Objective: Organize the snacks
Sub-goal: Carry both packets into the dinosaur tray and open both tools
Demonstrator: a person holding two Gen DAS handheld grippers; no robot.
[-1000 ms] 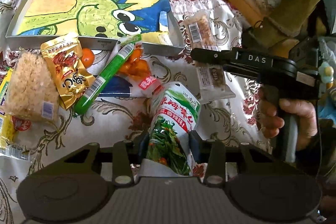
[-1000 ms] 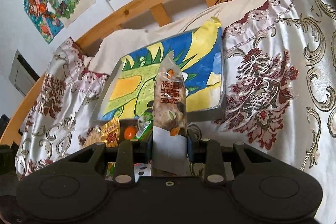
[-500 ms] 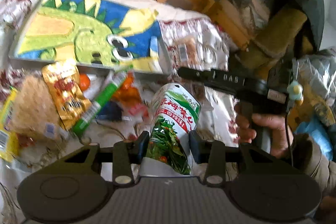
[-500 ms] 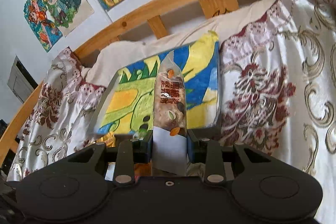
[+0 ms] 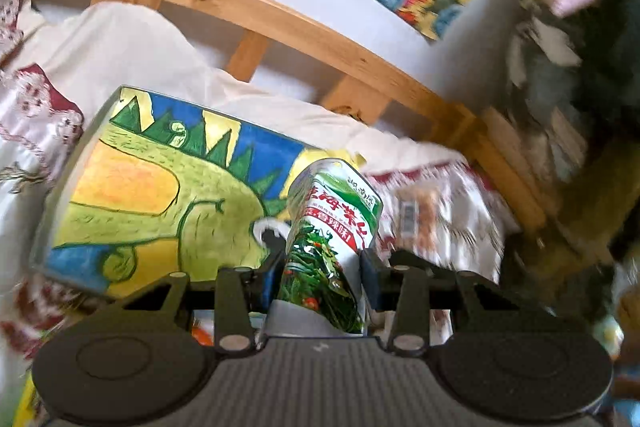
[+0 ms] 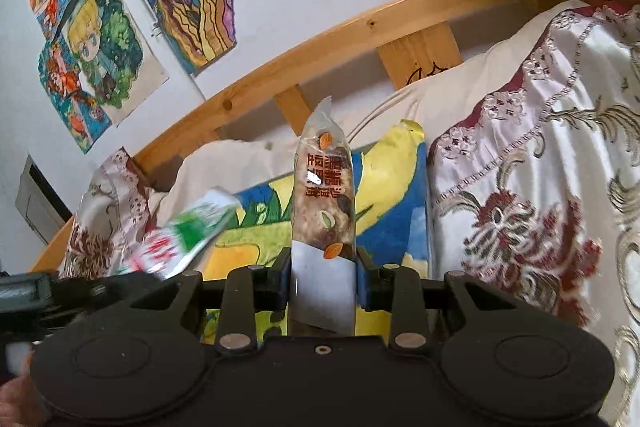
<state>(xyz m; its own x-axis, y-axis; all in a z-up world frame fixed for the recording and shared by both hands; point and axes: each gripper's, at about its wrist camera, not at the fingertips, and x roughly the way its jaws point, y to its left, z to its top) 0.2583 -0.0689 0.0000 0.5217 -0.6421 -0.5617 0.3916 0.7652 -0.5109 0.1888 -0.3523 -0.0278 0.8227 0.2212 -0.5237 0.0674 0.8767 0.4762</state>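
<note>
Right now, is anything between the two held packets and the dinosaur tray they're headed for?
Nothing visible. The left gripper holds the green seaweed packet and the right gripper holds the nut bar, both already raised before the dinosaur tray, whose visible painted floor holds nothing.

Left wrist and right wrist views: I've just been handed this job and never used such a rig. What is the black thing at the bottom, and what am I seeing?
The black shape is a hand-held gripper; a person carries one in each hand, and each has a camera looking out along its two fingers. In the left wrist view, the left gripper is shut on a green-and-white snack packet. In the right wrist view, the right gripper is shut on a clear nut bar; the left one's packet also shows there at the left. Beyond both lies a shallow box painted with a green dinosaur, resting on a flowered bedspread before a wooden bed rail.
</note>
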